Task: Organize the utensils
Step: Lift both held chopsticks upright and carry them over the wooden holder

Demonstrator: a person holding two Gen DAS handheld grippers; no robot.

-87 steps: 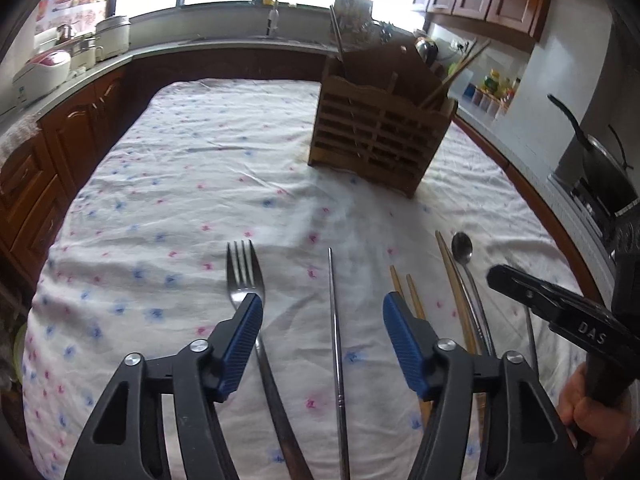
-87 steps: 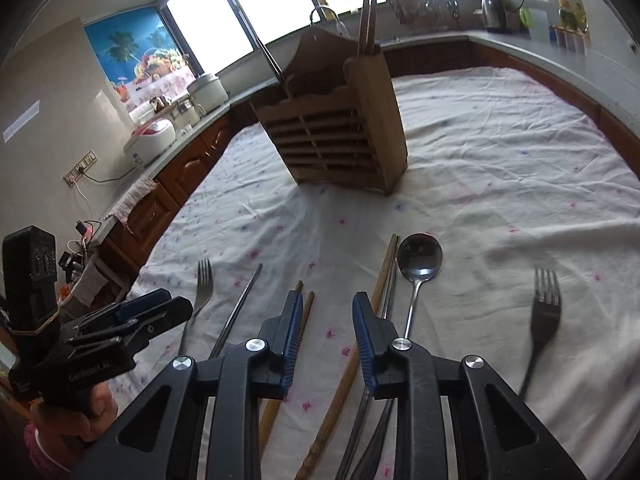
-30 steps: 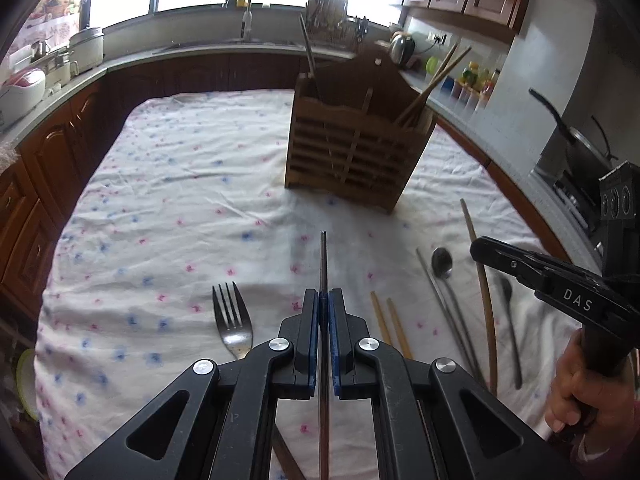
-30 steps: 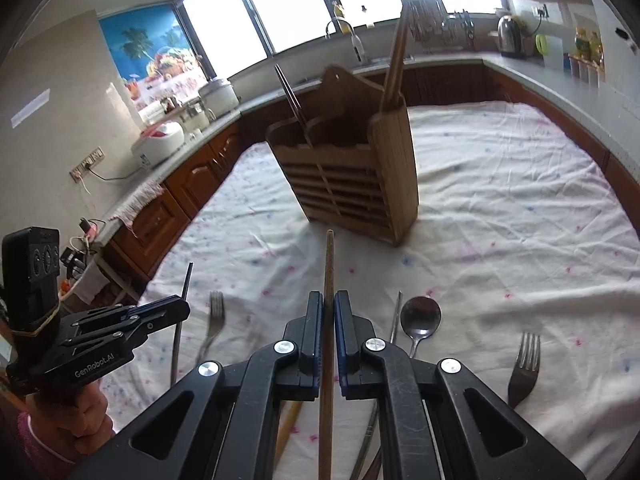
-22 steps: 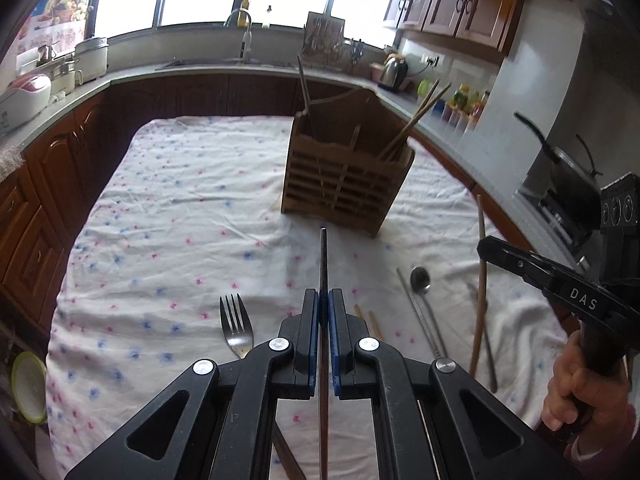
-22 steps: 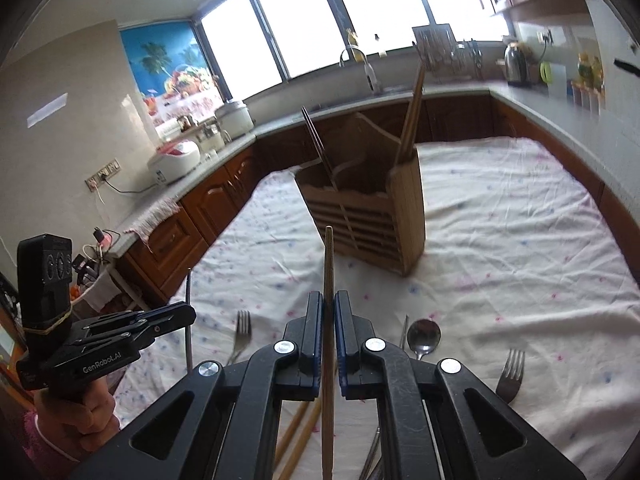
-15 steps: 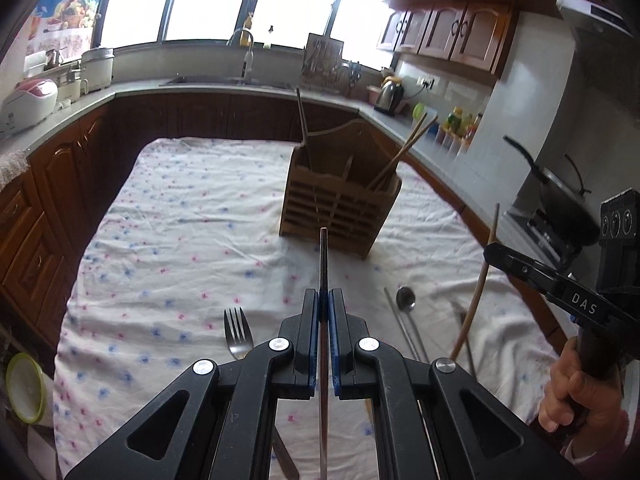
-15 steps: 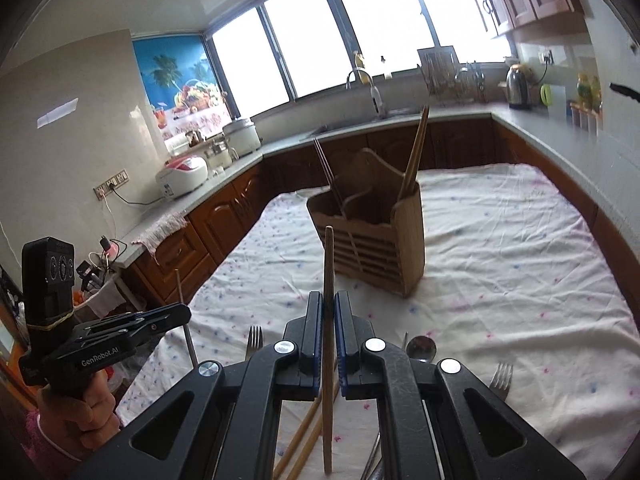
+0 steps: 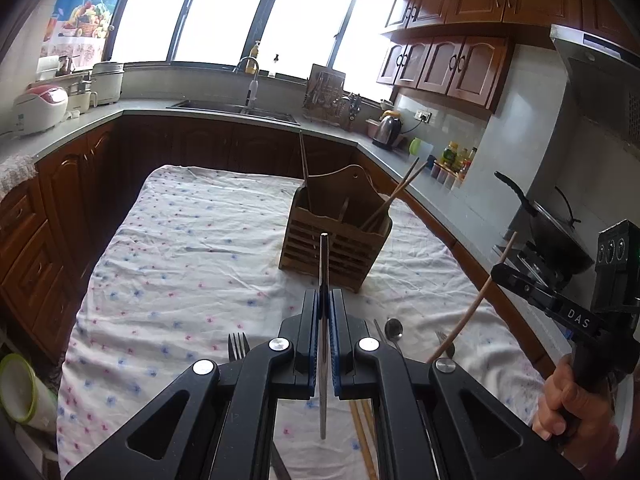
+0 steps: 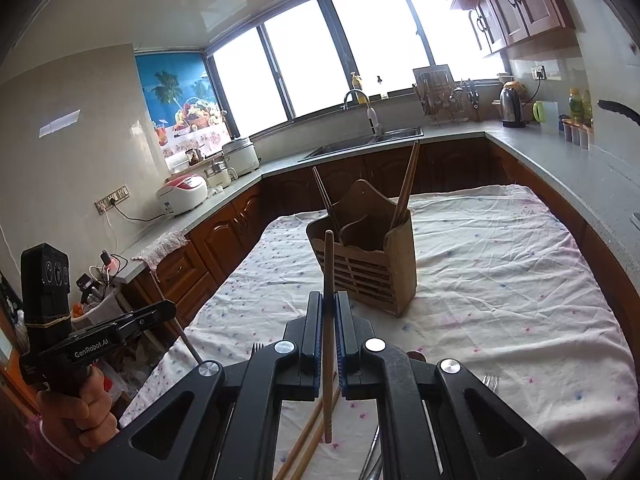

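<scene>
My left gripper (image 9: 324, 300) is shut on a metal chopstick (image 9: 323, 264) and holds it high above the table, pointing at the wooden utensil holder (image 9: 336, 236). My right gripper (image 10: 329, 302) is shut on a wooden chopstick (image 10: 329, 264), also raised and pointing at the holder (image 10: 372, 268). The holder has chopsticks standing in its left and right compartments. In the left wrist view the right gripper (image 9: 500, 270) shows at the right with its wooden chopstick (image 9: 472, 308) slanting down. In the right wrist view the left gripper (image 10: 168, 308) shows at the left.
A fork (image 9: 238, 346), a spoon (image 9: 394, 328), a second fork (image 9: 444, 340) and wooden chopsticks (image 9: 362, 432) lie on the flowered tablecloth (image 9: 180, 248) below my grippers. Kitchen counters with a sink (image 9: 236, 108), rice cookers and a kettle surround the table.
Both grippers closed on their chopsticks, lifted them off the cloth and rose steadily; the table and holder now look farther below. The wooden chopstick has tilted.
</scene>
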